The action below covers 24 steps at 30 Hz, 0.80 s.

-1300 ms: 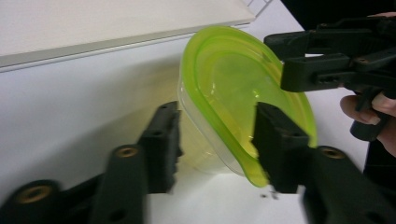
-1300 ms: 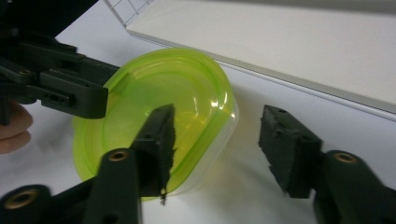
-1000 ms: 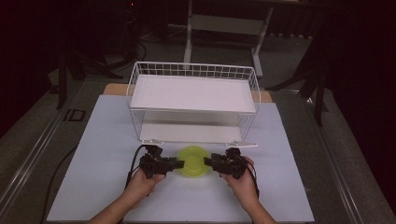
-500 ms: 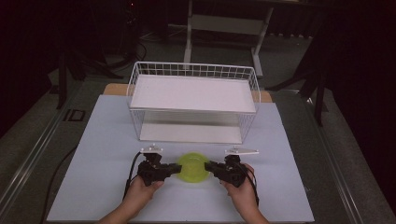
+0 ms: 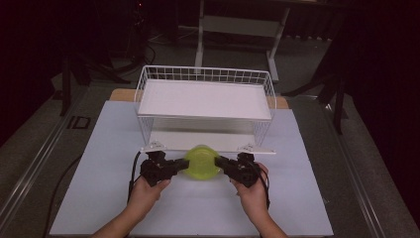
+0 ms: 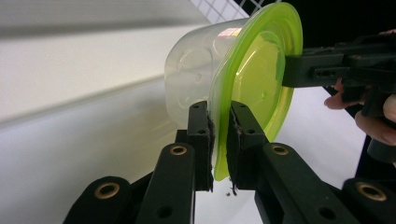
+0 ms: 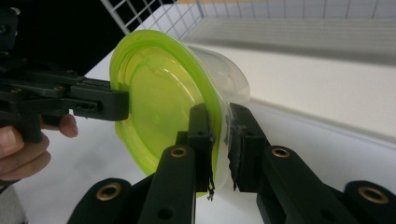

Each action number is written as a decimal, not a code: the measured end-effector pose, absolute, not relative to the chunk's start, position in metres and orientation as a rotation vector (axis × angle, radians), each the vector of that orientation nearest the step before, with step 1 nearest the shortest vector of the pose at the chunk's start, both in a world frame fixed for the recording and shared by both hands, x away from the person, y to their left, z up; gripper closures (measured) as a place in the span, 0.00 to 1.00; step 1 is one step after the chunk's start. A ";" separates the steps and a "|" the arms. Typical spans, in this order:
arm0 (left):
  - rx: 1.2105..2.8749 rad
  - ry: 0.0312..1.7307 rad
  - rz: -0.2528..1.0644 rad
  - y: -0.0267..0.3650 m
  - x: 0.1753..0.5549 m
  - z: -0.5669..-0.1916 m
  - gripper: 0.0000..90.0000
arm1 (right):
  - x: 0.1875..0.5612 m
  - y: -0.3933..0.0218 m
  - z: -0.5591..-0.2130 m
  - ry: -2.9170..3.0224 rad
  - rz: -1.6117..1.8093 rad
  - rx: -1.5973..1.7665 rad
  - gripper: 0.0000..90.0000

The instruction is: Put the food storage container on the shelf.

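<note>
A clear plastic tub with a lime-green lid hangs just above the white table, in front of the wire rack. My left gripper is shut on the lid's left rim and my right gripper on its right rim. Both pairs of jaws have just been closing, with the rim between them. In the left gripper view the pads pinch the green rim, and the right gripper bites the far edge. In the right gripper view the jaws clamp the lid, with the left gripper opposite.
A white wire rack with a white upper shelf and an open lower level stands just behind the tub. The white table top extends to both sides. Dark floor and stands lie beyond the table.
Both grippers have closed on the lid's rim and risen, lifting the tub off the table and a little toward the rack.
</note>
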<state>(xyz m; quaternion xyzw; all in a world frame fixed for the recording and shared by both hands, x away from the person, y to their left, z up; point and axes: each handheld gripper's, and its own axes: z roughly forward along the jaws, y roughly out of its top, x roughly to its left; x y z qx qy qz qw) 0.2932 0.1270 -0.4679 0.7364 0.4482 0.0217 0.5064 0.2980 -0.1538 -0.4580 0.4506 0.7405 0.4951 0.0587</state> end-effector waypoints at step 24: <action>1.746 1.117 0.147 0.120 0.340 -0.485 0.90 | 0.345 -0.148 -0.477 2.143 1.471 1.504 0.89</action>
